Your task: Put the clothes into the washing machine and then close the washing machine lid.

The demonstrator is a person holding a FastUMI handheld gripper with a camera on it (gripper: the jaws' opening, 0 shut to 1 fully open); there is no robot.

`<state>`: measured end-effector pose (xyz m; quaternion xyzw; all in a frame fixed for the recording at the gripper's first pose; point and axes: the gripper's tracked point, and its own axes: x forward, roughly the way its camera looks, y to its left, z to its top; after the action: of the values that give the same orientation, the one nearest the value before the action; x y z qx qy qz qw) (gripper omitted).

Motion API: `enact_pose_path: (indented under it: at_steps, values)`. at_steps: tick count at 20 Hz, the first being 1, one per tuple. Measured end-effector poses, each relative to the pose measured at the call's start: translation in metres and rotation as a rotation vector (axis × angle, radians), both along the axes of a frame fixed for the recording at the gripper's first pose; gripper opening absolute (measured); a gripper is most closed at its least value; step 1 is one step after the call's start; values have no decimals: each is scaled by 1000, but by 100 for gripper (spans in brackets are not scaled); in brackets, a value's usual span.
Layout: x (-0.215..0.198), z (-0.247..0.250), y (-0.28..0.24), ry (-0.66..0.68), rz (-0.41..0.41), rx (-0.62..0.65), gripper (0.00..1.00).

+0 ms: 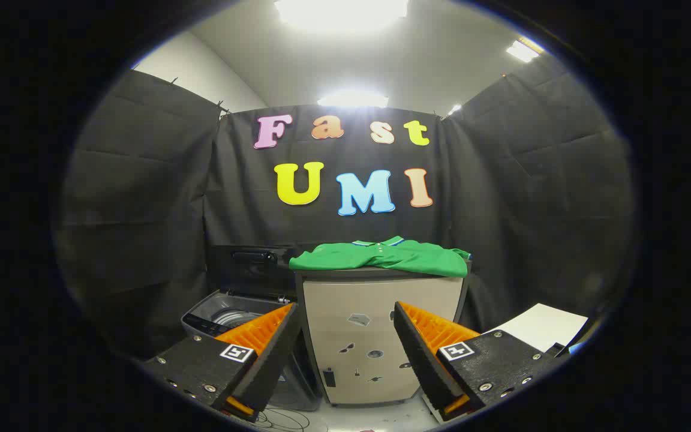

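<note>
hanging in the air with its fingers spread wide, the gripper (345,312) held nothing and touched nothing. through the gap between the two fingers showed the pale front of a small cabinet (375,336), which stood well beyond the fingertips. a green shirt (381,257) lay spread flat across the cabinet's dark top, its collar toward the back wall and one edge drooping a little over the front on the right side. just beside the cabinet, on its left, sat the washing machine (225,318), lower than the cabinet top; its lid (252,270) stood raised against the black cloth wall, and the rim of the drum showed inside the open top, partly hidden behind the left finger. a white sheet (546,327) lay beyond the right finger, to the right of the cabinet. some thin cables (279,418) trailed on the floor below the fingers, near the foot of the cabinet.
</note>
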<state>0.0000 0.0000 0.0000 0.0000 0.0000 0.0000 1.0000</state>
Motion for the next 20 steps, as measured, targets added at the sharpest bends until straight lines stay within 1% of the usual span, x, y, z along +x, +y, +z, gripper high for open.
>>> enact_pose_path:
  at_steps: [6,13,20]
  values:
    - [-3,3,11,-17,35,-5,97]
    - [-7,4,25,-7,67,-5,97]
    - [-10,12,24,-6,59,7,96]
